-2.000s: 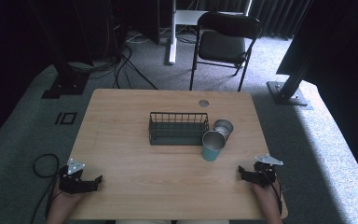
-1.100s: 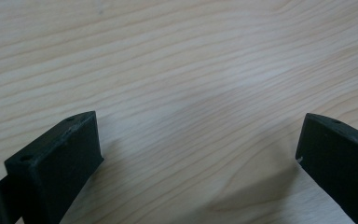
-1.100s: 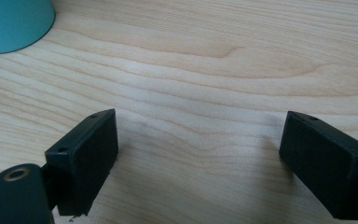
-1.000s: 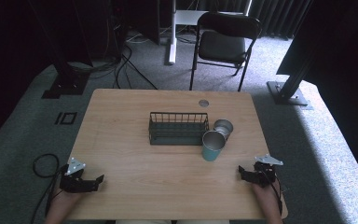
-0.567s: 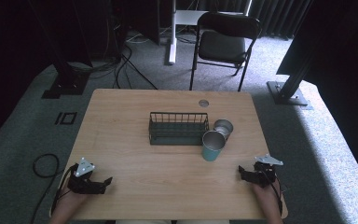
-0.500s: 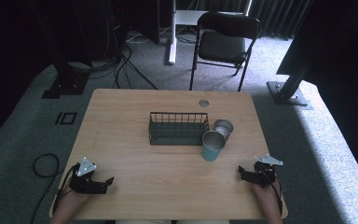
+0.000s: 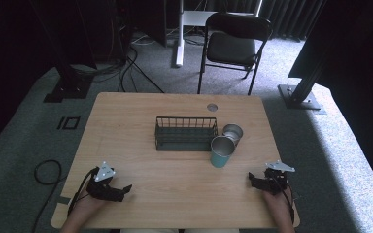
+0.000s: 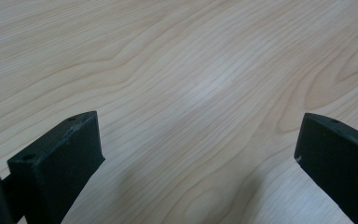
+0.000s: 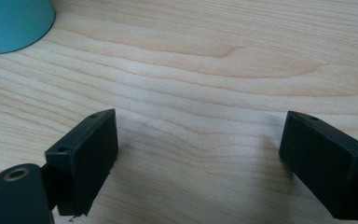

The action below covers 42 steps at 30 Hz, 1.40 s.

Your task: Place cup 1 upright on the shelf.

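both your left gripper (image 7: 121, 188) and right gripper (image 7: 253, 179) rest on the desk (image 7: 175, 194) with jaws spread wide, so reach the right one low toward the teal cup (image 7: 220, 152) beside the wire basket (image 7: 185, 133), squaring up first.

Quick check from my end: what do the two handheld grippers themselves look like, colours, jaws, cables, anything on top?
Both are black. The left gripper and right gripper each carry a pale grey three-cornered plate on top. A dark cable trails back from each along the forearm. In the gripper views the jaws are flat, black, blocky pads with small holes near the tips. No sleeves reach the wrists.
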Tool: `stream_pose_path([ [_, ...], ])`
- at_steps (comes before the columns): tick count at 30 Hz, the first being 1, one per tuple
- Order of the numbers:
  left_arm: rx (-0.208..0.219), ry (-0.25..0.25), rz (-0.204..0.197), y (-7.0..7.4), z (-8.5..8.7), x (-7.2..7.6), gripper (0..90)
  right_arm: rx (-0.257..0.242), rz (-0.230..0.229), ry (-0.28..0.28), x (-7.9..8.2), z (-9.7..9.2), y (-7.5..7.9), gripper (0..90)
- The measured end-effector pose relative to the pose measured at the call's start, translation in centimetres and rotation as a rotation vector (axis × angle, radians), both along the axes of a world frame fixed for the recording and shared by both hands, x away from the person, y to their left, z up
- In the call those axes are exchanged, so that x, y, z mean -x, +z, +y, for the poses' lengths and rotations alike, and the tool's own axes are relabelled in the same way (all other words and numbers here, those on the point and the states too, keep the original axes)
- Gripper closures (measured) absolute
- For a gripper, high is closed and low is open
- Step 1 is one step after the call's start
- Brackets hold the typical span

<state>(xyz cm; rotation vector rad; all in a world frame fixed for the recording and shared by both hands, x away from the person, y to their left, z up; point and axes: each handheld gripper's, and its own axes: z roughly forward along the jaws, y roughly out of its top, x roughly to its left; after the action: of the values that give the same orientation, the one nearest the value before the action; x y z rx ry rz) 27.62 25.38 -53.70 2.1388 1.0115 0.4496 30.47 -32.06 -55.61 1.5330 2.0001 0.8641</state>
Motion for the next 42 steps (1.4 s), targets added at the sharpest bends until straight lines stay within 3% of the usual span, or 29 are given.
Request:
stream_pose_path([
  [11,-0.003,-0.075,-0.001,0.2,-3.0,-0.5,1.4,0.0,0.0,0.0,0.0,0.0,0.0,11.2],
  [22,0.016,-0.172,-0.001,0.2,-7.4,-2.0,1.4,0.0,0.0,0.0,0.0,0.0,0.0,11.2],
  [38,0.05,-0.252,-0.019,0.7,-10.8,-3.2,1.4,0.0,0.0,0.0,0.0,0.0,0.0,11.2],
  [42,0.039,-0.282,-0.021,0.9,-11.7,-3.3,1.4,-0.001,0.0,-0.001,0.0,0.0,0.0,11.2],
])
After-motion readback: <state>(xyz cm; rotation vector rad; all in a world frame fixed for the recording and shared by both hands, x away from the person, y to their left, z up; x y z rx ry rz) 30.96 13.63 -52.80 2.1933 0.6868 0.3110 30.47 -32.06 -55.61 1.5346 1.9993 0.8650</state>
